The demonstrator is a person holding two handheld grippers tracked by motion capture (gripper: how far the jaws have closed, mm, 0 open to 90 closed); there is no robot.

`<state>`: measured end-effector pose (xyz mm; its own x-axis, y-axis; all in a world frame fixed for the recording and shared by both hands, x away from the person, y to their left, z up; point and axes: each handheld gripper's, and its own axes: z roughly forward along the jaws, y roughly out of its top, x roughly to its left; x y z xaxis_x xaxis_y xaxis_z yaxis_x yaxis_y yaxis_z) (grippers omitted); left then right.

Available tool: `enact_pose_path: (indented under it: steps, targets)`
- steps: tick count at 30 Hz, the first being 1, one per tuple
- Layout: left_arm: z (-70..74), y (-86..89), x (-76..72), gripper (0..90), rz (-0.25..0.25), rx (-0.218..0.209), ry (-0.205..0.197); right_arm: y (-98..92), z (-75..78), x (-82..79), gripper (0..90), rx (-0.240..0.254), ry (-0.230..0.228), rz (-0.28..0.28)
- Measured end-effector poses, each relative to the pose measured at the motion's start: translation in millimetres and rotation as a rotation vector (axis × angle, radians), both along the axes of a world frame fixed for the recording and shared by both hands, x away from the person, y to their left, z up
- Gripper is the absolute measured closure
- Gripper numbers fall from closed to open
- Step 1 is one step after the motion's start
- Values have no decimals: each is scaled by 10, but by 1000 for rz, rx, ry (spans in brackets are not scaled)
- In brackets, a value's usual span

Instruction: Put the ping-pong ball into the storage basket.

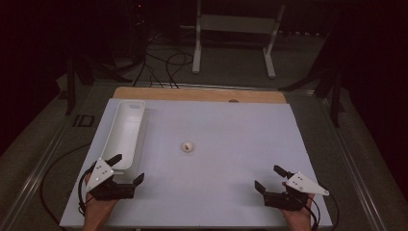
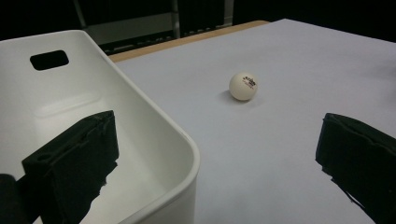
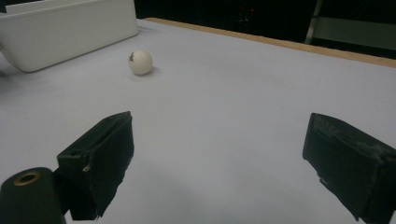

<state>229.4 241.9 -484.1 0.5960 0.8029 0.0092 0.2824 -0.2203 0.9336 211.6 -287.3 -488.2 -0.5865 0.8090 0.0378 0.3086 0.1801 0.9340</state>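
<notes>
1. I see bare white surface (image 1: 231,159) ahead of both tools, running to its wooden far edge (image 1: 199,94).
2. My left tool (image 1: 129,168) is spread wide, holding nothing; one jaw hangs over the near end of the white bin (image 1: 126,126), contact unclear.
3. My right tool (image 1: 270,177) is spread wide, empty, near the surface's front edge.
4. The ball (image 1: 187,146) lies ahead between both tools, well apart from each.

The white ball (image 2: 243,86) carries a small dark printed mark with a touch of red, too small to read.
</notes>
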Motion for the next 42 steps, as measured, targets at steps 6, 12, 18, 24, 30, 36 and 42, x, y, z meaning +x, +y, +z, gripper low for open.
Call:
enact_pose_path:
  steps: [6,12,18,24,30,36,42]
  targets:
    - [4,17,-4,0,5,-3,-1,2,-4,1,85,-3,2,3]
    - [9,20,-8,0,8,-2,-3,9,-10,8,84,-1,10,1]
    - [18,30,-4,0,7,-11,15,1,-9,7,84,2,5,1]
    - [71,1,1,0,-8,-22,27,7,-8,32,84,2,7,-5]
    - [129,-100,23,0,-40,16,51,29,-22,39,84,0,22,0]
    - [229,-137,40,0,-47,40,40,30,3,41,84,-10,11,2]
    - [343,-140,56,0,-43,32,47,-1,-19,48,84,-20,23,-7]
